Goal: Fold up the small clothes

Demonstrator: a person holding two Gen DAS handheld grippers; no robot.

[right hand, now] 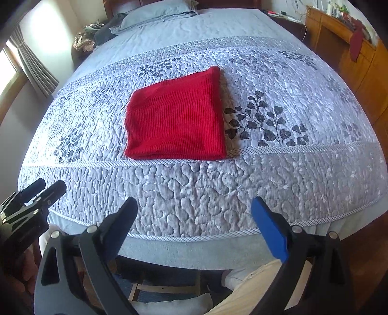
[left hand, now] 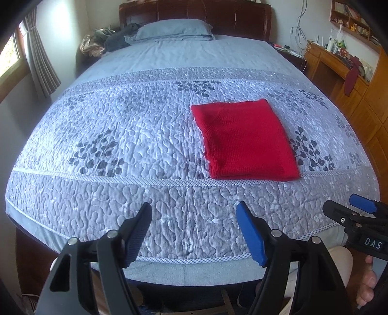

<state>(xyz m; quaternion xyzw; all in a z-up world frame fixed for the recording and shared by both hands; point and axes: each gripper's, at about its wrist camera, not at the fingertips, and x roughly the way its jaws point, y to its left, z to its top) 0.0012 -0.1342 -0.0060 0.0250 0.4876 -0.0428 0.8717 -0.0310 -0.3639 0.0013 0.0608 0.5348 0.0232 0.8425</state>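
Note:
A red knitted garment [left hand: 245,140] lies folded into a flat rectangle on the grey quilted bedspread [left hand: 121,145]; it also shows in the right wrist view [right hand: 177,118]. My left gripper [left hand: 194,223] is open and empty, held back over the foot edge of the bed, well short of the garment. My right gripper [right hand: 194,215] is open and empty too, also at the foot edge, apart from the garment. The right gripper shows at the right edge of the left wrist view [left hand: 359,208], and the left gripper at the left edge of the right wrist view [right hand: 46,189].
A pillow [left hand: 174,30] and a dark heap of clothes [left hand: 114,40] lie at the head of the bed by the wooden headboard [left hand: 194,12]. A wooden desk with clutter [left hand: 339,63] stands along the right side. A window with curtains [left hand: 36,60] is on the left.

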